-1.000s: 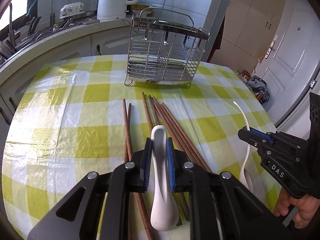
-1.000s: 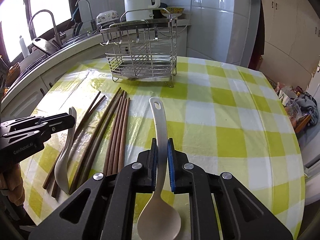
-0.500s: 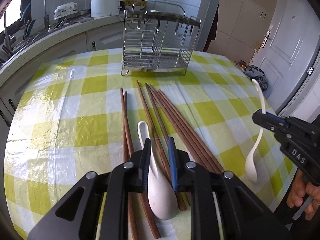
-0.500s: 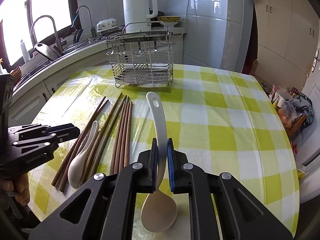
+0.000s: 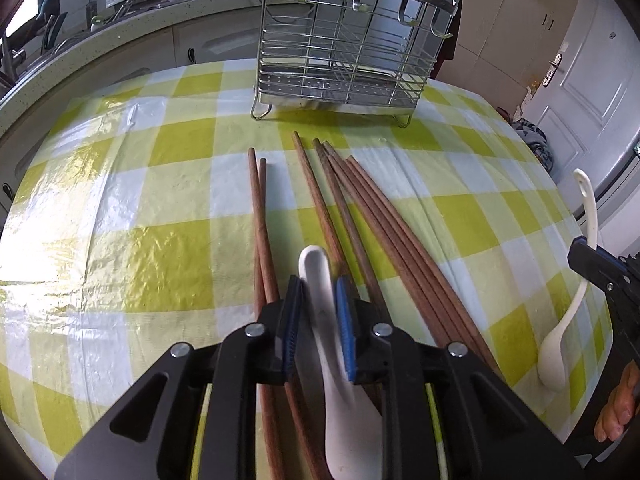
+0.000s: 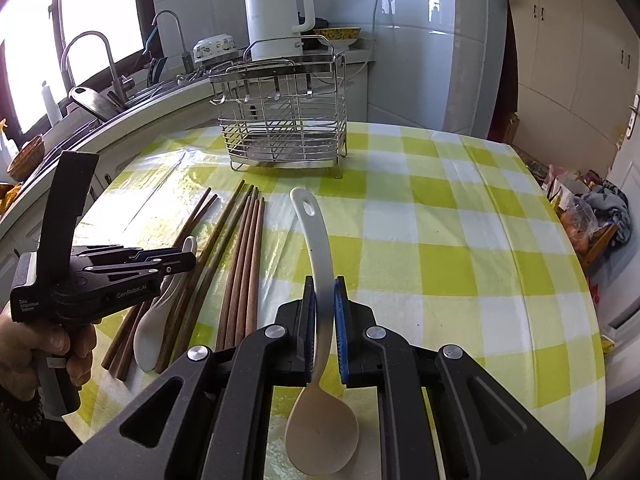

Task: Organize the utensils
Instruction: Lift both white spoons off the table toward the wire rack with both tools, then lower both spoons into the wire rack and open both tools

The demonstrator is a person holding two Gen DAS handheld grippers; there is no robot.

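The right gripper (image 6: 324, 312) pinched a long-handled spoon (image 6: 320, 360) (bowl hanging down); the left gripper (image 5: 318, 320) straddled a white soup spoon (image 5: 340, 380), whether squeezing it I cannot tell, amid wooden chopsticks (image 5: 360, 216).

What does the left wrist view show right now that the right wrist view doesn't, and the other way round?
Only the left wrist view shows the white door and the whole long spoon hanging bowl-down from the right gripper.

Only the right wrist view shows the white kettle, the faucets by the window, and the left gripper from the side, over the short white spoon.

Both show the wire rack, the wooden chopsticks lying on the checked tablecloth, and both spoons.
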